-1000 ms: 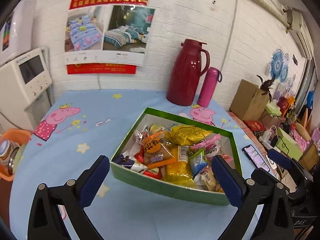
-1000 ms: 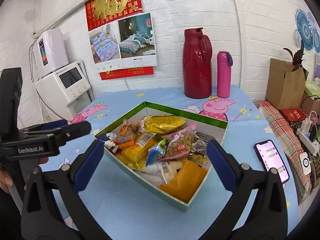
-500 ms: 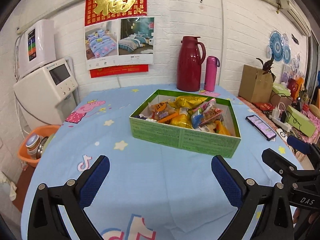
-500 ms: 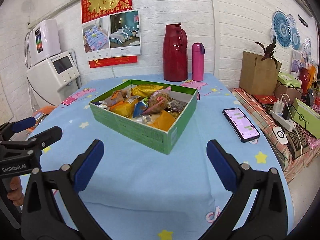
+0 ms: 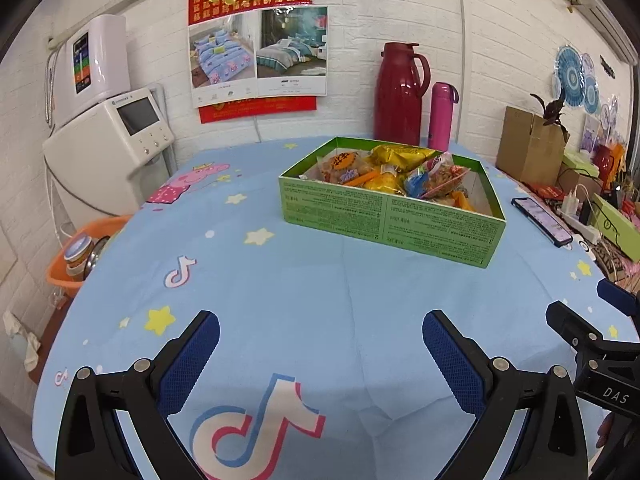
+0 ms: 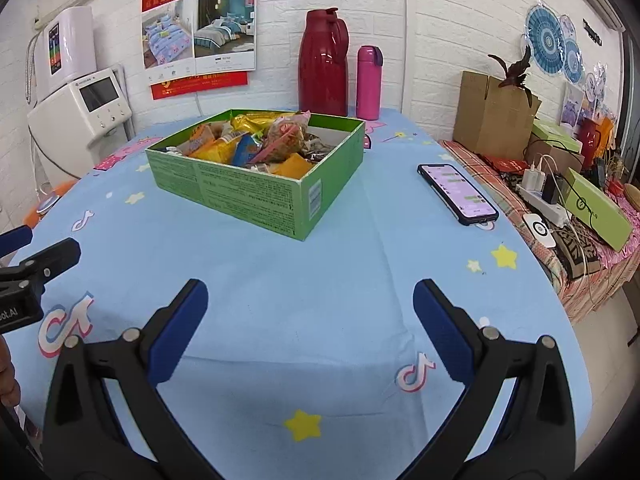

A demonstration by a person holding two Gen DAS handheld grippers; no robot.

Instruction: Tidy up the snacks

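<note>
I have both grippers low over the blue tablecloth [image 5: 320,300], the left gripper [image 5: 320,354] and right gripper [image 6: 310,322] each with jaws spread wide and holding nothing. The green box [image 5: 384,220] heaped with snacks [image 6: 256,144] sits in the upper middle of both views, well apart from my fingers. The heap rises above the rim, so a careless reach could knock packets out; the phone [image 6: 458,194], right of centre, could get swept too. Compared with a second ago, I've pulled back: the box was just ahead of the fingers then.
</note>
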